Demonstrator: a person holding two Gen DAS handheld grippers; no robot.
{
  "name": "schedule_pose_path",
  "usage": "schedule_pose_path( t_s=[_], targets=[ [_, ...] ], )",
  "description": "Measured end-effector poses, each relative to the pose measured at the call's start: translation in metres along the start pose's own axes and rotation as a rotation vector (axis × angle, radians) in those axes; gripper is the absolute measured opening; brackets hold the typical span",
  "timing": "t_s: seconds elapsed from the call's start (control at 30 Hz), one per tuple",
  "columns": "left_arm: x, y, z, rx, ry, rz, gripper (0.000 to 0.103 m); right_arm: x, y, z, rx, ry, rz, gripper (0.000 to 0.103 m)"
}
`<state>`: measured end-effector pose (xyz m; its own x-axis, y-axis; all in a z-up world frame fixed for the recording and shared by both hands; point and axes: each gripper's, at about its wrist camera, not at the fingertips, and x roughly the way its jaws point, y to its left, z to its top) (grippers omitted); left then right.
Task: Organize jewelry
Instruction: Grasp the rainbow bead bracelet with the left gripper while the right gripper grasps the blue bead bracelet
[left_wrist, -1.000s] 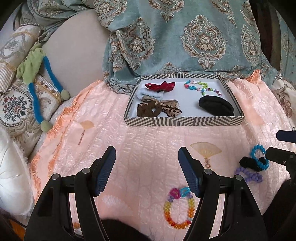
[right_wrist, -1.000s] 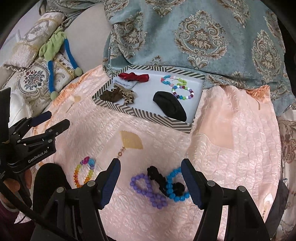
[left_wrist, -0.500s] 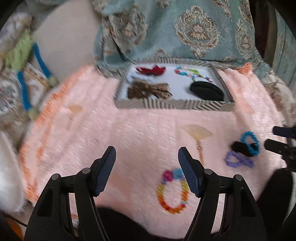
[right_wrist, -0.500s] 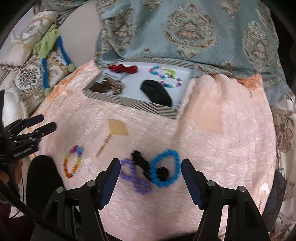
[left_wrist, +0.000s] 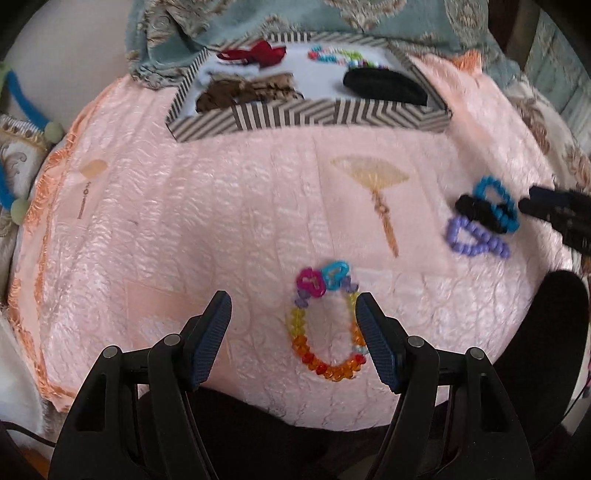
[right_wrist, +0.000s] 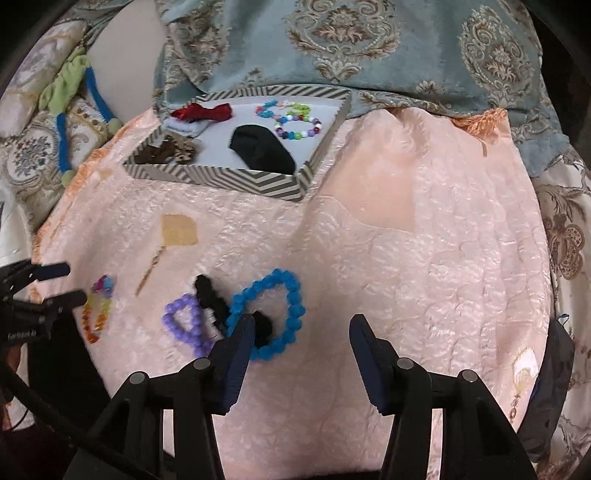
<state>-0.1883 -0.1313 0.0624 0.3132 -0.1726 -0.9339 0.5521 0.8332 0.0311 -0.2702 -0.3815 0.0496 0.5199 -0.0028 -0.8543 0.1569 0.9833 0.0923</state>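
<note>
Showing both claws open. Left claw (left_wrist: 293, 306) brackets the rainbow bracelet (left_wrist: 325, 332). Right claw (right_wrist: 301, 323) has the blue bracelet (right_wrist: 275, 314) at 10 o'clock.

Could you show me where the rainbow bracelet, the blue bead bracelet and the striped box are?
rainbow bracelet (left_wrist: 325, 363), left wrist view, orange beads at its near edge.
blue bead bracelet (right_wrist: 295, 295), right wrist view, beads on its right side.
striped box (right_wrist: 236, 179), right wrist view, its front wall.
</note>
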Motion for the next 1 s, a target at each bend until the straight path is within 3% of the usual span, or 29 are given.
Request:
schedule_pose_path(
  t_s=[0.13,0.3,0.4,0.47,0.53,0.6,0.7,1.0],
  targets=[
    [0.009,0.005,-0.001,-0.015,0.031,-0.001,0.070,0.015,-0.002,0.008,0.008,0.009,0.017,0.052],
    [0.025,0.008,0.000,-0.004,0.084,-0.016,0.070,0.037,0.000,0.016,-0.015,0.048,0.030,0.018],
    [0.035,0.009,0.000,0.000,0.093,-0.020,0.070,0.035,0.002,0.020,-0.026,0.028,0.040,0.010],
    [0.034,0.011,0.001,-0.009,0.073,-0.038,0.061,0.027,0.003,0.022,-0.044,-0.006,0.039,0.009],
    [0.034,0.013,0.004,-0.009,0.060,-0.041,0.034,0.019,0.003,0.024,-0.046,-0.028,0.040,0.008],
    [0.033,0.014,0.007,-0.009,0.060,-0.057,0.015,0.010,0.001,0.026,-0.040,-0.048,0.046,0.008],
    [0.027,0.012,0.009,-0.004,0.036,-0.054,0.009,-0.004,-0.001,0.030,-0.028,-0.080,0.060,0.008],
    [-0.025,0.013,0.034,-0.014,-0.095,-0.070,0.009,-0.040,0.003,0.042,-0.017,-0.166,0.091,0.008]
  ],
)
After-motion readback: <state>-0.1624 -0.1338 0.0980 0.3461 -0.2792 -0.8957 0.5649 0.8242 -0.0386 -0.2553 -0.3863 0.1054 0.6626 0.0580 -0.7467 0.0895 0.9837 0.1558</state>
